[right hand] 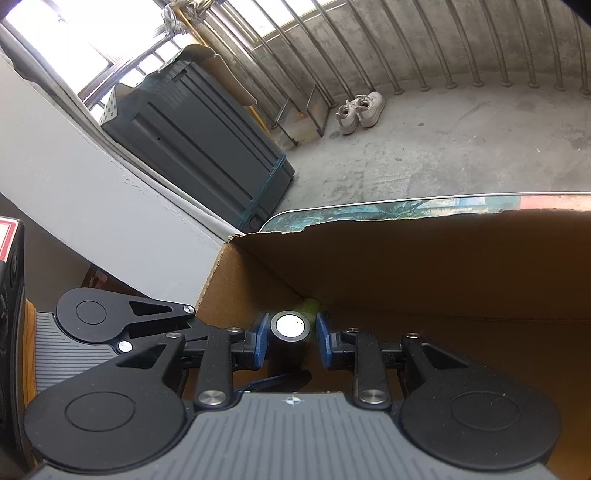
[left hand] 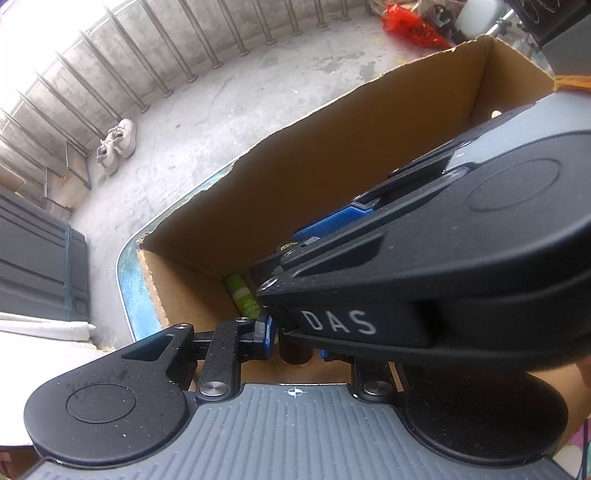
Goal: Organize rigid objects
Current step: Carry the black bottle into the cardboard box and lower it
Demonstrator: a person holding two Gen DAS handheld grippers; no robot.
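Observation:
A black cylinder with a silver end cap (right hand: 290,334) stands between the blue pads of my right gripper (right hand: 290,341), inside an open cardboard box (right hand: 406,266). Small gaps show on both sides, so the jaws stand open around it. The same cylinder (left hand: 294,350) shows in the left wrist view between my left gripper's (left hand: 295,341) blue pads, with my right gripper's body (left hand: 424,288) crossing above and hiding the left gripper's right finger. A green tube (left hand: 242,295) lies on the box floor by the far wall; its tip (right hand: 310,305) shows in the right view.
The box (left hand: 332,166) sits on a table with a patterned blue-green top (left hand: 136,280) near its edge. Beyond is a concrete floor with white sneakers (right hand: 360,110), a metal railing (right hand: 406,44), a grey crate (right hand: 199,147) and a red bag (left hand: 410,24).

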